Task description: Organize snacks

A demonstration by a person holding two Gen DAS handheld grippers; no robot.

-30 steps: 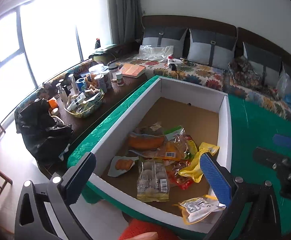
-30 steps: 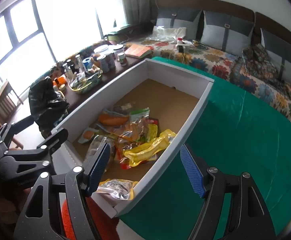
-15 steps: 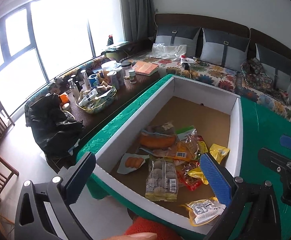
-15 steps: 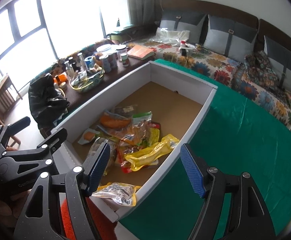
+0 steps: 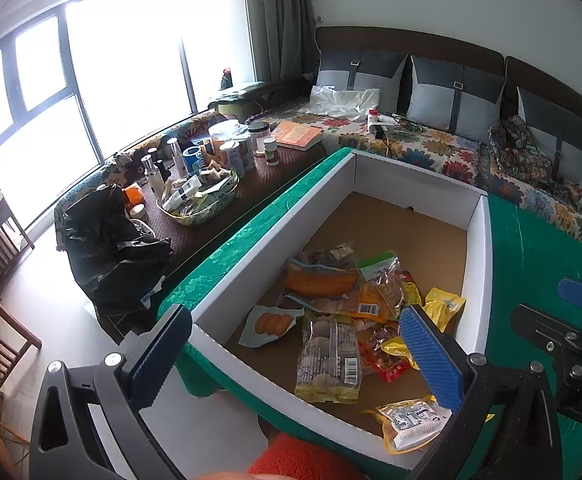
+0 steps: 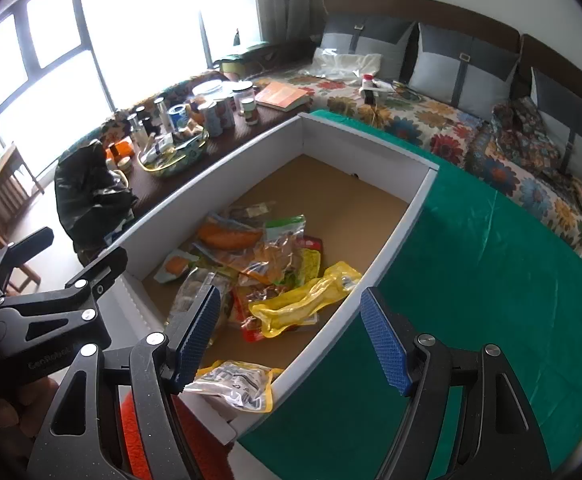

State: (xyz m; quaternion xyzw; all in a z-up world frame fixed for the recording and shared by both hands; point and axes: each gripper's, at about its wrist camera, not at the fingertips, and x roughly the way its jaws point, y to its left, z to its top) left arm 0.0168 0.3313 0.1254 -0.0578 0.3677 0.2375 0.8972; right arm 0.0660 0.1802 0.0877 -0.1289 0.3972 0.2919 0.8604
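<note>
A white cardboard box (image 5: 275,228) (image 6: 391,240) with a brown floor lies on a green cloth. Several snack packets are piled at its near end: a clear bag of pale round snacks (image 5: 329,360), an orange bread pack (image 5: 319,282) (image 6: 229,238), a yellow packet (image 6: 307,304) (image 5: 443,304) and a yellow-edged packet (image 5: 409,418) (image 6: 235,384) in the near corner. My left gripper (image 5: 297,360) hangs open above the box's near end, with nothing between its fingers. My right gripper (image 6: 291,336) is open too, astride the box's right wall, holding nothing.
Left of the box, a dark side table (image 5: 275,176) carries jars, bottles, a book (image 5: 297,134) and a glass bowl (image 5: 199,200). A black bag (image 5: 107,248) sits at its end. A floral sofa (image 5: 431,148) with grey cushions runs behind. The green cloth (image 6: 491,280) spreads to the right.
Both views have shifted slightly, so the box sits a little further right and lower in them. The snacks lie as before and both grippers stay open.
</note>
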